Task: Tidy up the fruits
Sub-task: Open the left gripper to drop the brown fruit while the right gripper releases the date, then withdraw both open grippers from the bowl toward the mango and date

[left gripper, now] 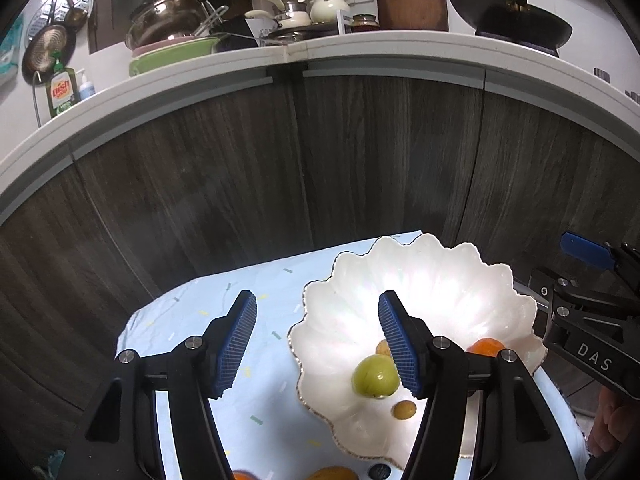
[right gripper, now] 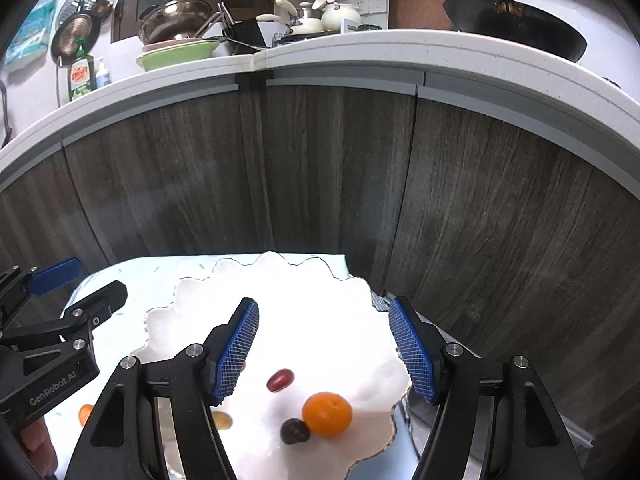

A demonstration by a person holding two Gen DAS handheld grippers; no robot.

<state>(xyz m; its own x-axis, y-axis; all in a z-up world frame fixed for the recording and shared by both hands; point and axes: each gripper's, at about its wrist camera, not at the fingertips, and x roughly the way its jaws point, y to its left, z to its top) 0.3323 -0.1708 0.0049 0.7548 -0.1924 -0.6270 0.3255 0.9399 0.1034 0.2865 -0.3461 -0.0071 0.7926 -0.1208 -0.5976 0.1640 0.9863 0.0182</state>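
Note:
A white shell-shaped bowl (left gripper: 420,280) (right gripper: 320,300) sits on a pale blue cloth (left gripper: 224,300). Inside it lie a green fruit (left gripper: 375,376), small yellow fruits (left gripper: 404,410), a mandarin (right gripper: 327,413) (left gripper: 486,346), a red grape (right gripper: 280,380) and a dark round fruit (right gripper: 295,432). My left gripper (left gripper: 318,344) hangs open above the bowl's left rim, nothing between its pads. My right gripper (right gripper: 324,350) hangs open over the bowl's middle, also empty. Each gripper shows at the edge of the other's view: the right gripper (left gripper: 576,268), the left gripper (right gripper: 84,286).
More orange fruit lies on the cloth near the front edge (left gripper: 334,473) (right gripper: 85,414). Dark wood cabinet doors (left gripper: 320,160) rise just behind the table. Above them a white counter (left gripper: 360,46) carries pots, dishes and a wok (left gripper: 516,14).

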